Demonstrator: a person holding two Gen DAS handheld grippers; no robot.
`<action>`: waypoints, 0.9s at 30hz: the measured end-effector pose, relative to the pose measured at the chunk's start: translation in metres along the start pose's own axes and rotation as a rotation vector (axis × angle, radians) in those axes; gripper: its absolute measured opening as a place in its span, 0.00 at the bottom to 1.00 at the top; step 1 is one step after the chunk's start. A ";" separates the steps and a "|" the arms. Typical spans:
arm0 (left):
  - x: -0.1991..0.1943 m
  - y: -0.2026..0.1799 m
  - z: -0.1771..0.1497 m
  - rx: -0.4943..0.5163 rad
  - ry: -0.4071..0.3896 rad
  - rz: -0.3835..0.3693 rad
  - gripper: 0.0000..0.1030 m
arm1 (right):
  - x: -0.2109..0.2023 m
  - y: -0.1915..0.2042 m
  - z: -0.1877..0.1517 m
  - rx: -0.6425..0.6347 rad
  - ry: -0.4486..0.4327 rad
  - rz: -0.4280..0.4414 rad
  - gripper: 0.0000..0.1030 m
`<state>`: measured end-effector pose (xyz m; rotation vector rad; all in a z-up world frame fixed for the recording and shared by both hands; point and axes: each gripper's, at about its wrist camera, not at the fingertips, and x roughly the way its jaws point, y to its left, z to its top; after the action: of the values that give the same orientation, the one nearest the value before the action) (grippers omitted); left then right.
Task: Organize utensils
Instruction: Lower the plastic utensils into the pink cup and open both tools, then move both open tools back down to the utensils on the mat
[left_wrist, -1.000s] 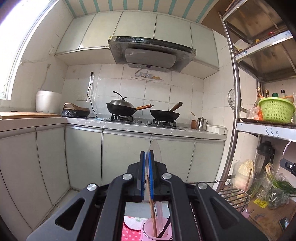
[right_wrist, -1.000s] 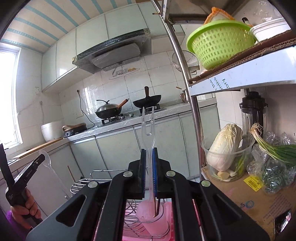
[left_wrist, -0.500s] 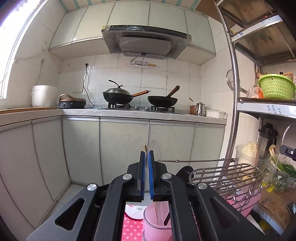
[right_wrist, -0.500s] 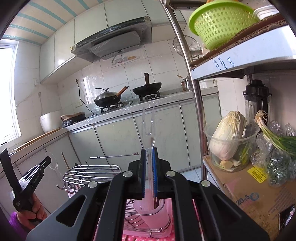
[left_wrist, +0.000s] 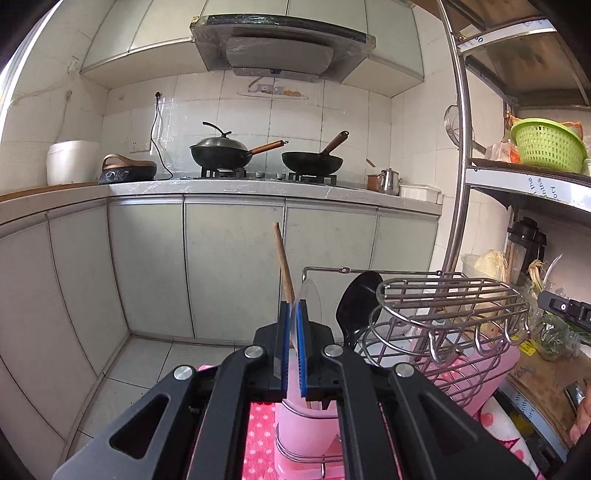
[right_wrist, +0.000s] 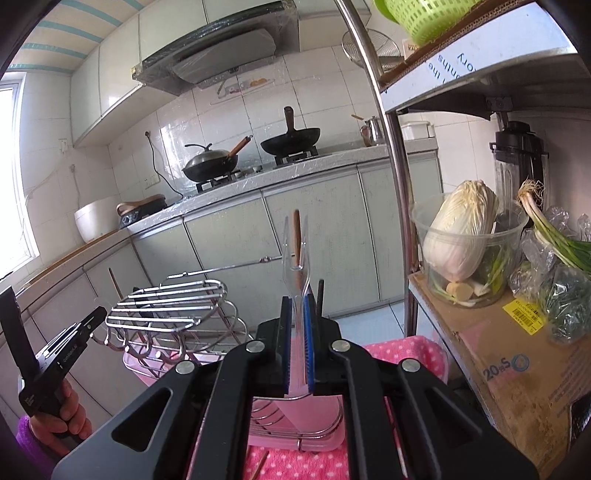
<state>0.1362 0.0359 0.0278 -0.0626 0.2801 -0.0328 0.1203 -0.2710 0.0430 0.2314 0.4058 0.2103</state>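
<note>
Left gripper first: its blue pads are pinched tight on a clear plastic spoon, bowl standing up just past the fingertips, and a wooden chopstick rises beside it, leaning left; whether the pads also catch that stick I cannot tell. Directly below the fingers sits the pink utensil cup inside its wire ring, on the pink dotted cloth. Over on the other side, the right gripper is clamped on a clear plastic fork, two long tines pointing up, with one wooden stick showing behind them and a dark stick just to the right. Room to move: the wire dish rack crowds the left gripper's right flank, with a black ladle poking up between rack and gripper; to the left there is open floor down to the cabinet fronts. In the right wrist view the rack lies to the left, and the steel shelf post with the cardboard box hems in the right. Counting now: two grippers, two woks on the hob, one green basket, one cabbage in a tub, one rice cooker, one small kettle.
</note>
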 end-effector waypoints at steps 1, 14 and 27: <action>0.000 0.000 -0.001 0.002 0.007 -0.003 0.03 | 0.002 0.001 -0.002 -0.001 0.012 0.000 0.06; -0.003 0.002 -0.007 -0.015 0.082 -0.033 0.28 | 0.018 -0.004 -0.014 0.030 0.139 -0.004 0.09; -0.050 0.006 0.005 -0.059 0.055 -0.070 0.30 | -0.024 -0.001 -0.025 0.051 0.122 0.003 0.32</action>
<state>0.0897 0.0437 0.0456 -0.1305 0.3342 -0.0961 0.0886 -0.2736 0.0295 0.2703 0.5326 0.2181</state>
